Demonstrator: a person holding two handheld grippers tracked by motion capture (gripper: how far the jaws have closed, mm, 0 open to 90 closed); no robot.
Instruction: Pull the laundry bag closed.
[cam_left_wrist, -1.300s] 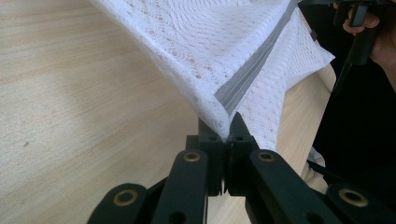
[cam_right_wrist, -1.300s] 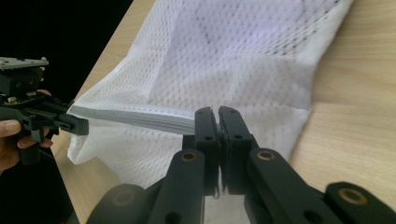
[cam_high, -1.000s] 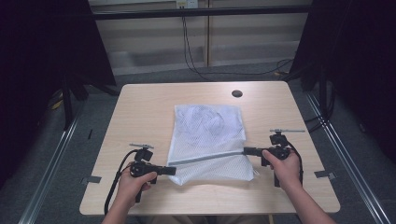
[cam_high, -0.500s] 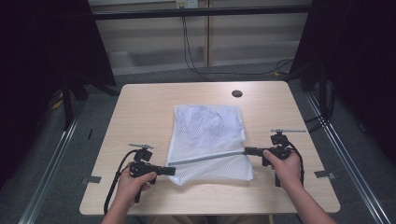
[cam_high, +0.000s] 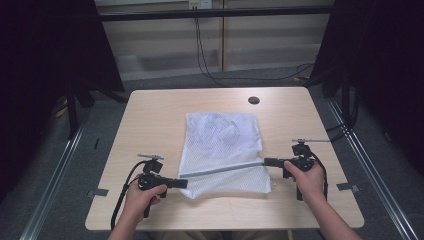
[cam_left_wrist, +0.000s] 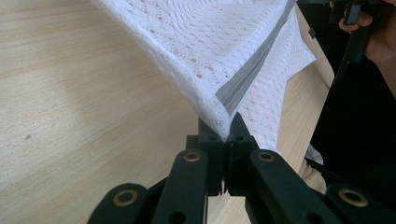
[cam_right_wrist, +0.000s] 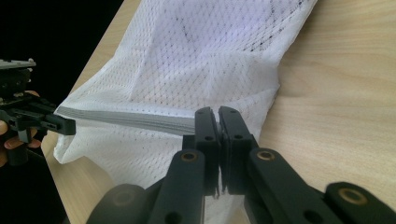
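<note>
Left gripper (cam_left_wrist: 223, 135) fingers clamped on one end of the grey zip band (cam_high: 220, 170); right gripper (cam_right_wrist: 218, 116) fingers clamped on the other end. Band taut between them, lifted off the table (cam_high: 150, 115). White mesh bag (cam_high: 222, 135) lies mid-table, near edge raised. Advice: keep tension even, hands level, avoid tearing mesh.

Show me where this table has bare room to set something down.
Bare wood lies left of the mesh bag, right of it beyond the right gripper, and along the far edge around the round hole. Crowded: the near middle, where the left gripper and right gripper stretch the grey strip.
</note>
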